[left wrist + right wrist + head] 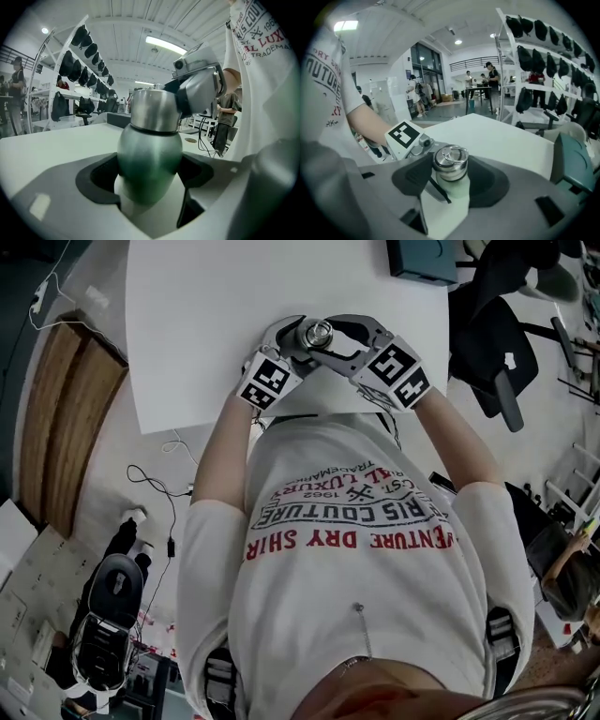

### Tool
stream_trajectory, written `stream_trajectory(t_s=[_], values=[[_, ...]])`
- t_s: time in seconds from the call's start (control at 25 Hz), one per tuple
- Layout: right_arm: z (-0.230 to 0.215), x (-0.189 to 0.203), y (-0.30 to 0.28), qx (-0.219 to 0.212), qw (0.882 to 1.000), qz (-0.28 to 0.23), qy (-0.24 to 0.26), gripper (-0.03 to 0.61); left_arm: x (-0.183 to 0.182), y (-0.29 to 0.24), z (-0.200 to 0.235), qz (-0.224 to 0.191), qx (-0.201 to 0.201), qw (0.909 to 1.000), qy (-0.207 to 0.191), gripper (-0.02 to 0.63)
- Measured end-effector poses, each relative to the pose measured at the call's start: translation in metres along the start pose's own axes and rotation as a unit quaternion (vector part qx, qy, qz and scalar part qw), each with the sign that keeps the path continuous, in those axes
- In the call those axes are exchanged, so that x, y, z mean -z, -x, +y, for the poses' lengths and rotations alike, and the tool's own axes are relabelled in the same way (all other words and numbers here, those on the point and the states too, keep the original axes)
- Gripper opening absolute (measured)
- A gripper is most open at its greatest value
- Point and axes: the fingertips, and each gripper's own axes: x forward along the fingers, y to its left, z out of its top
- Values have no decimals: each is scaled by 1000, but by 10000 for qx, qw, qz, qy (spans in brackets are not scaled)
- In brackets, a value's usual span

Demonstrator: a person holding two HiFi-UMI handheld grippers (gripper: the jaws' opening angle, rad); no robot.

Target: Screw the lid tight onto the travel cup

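Clamps the fingers of the left gripper (150,187) on the green belly of the cup (149,150), spread as wide as that belly, pads snug on both flanks. Does so, by the look of it, to stop the body from spinning during the turning of the top. Closes the fingers of the right gripper (450,177) round the steel lid (450,163) from the opposite side: fairly wide apart, yet seemingly pressed on its rim. Shows, in the left gripper view, one dark pad flat against the lid's side. Leaves the ring (451,152) on top free. Approaches from two sides, probably to avoid one gripper fouling the other. Has the lid already seated on the neck, with a thin dark seam between steel and green; cannot tell how tight. Holds the cup upright over the near edge of the white bench (234,296), close in front of the shirt (356,493); cannot tell whether resting on the bench or lifted clear.
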Motion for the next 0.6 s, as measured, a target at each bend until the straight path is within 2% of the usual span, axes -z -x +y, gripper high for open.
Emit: stream_trajectory(t_s=[0.12,0.2,0.32,0.48,0.6], values=[[-1,1,1,409,9987,-192,-246,244,-1,0,-1,-14,12,10000,2,385],[-1,2,1,529,9977,-317,-299,244,0,-1,-1,-17,21,10000,-4,385],[-3,4,1,512,9978,-342,-265,244,1,-1,-2,-7,-5,10000,0,385],[-2,8,3,367,9991,-196,22,247,0,-3,-3,-4,-21,10000,62,385],[-2,9,11,302,9992,-244,-1,261,-1,-4,-4,-6,25,9999,110,385]])
